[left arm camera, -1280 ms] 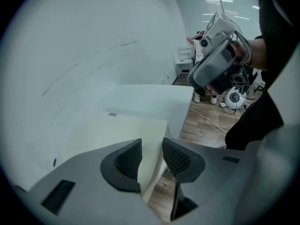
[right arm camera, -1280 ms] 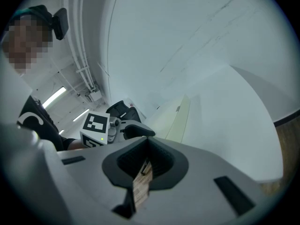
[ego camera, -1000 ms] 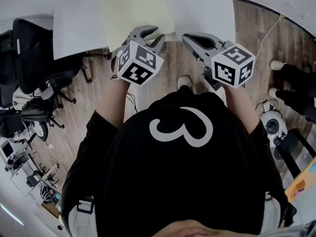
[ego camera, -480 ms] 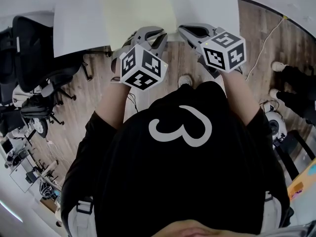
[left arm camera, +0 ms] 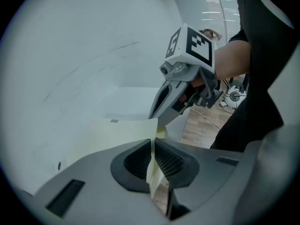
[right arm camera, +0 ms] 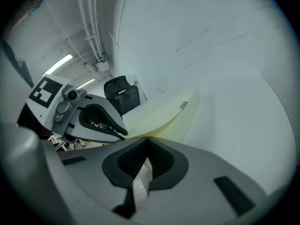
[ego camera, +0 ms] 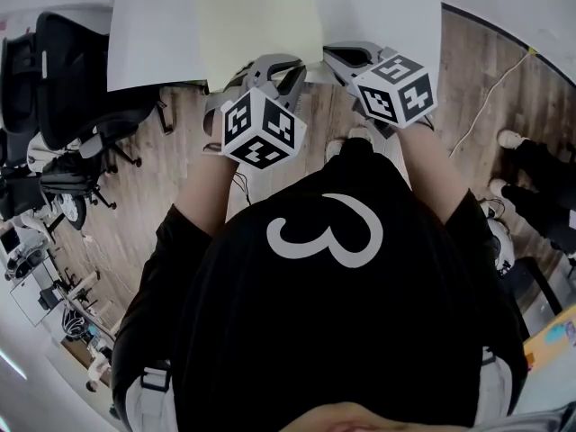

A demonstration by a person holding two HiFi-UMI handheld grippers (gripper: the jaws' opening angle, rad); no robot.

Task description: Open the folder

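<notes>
So the pale yellow folder (ego camera: 256,21) lies on the white tabletop (ego camera: 153,34), left gripper (left arm camera: 152,142) jaws just closed onto its near edge, right gripper (right arm camera: 147,139) jaws clamped on it alongside.

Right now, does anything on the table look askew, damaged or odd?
Nothing is spilled or damaged. Only the pale yellow folder sits oddly: its near edge hangs past the white table's edge, and its cover bows upward.

Folder (ego camera: 256,16): pale yellow. Table (ego camera: 153,48): white. Left gripper (ego camera: 270,66), right gripper (ego camera: 346,54): grey; cubes (ego camera: 263,129) black-white squares. Shirt (ego camera: 324,313): black, white figure. Floor (ego camera: 171,196): brown planks. Chair (ego camera: 67,79): black.
</notes>
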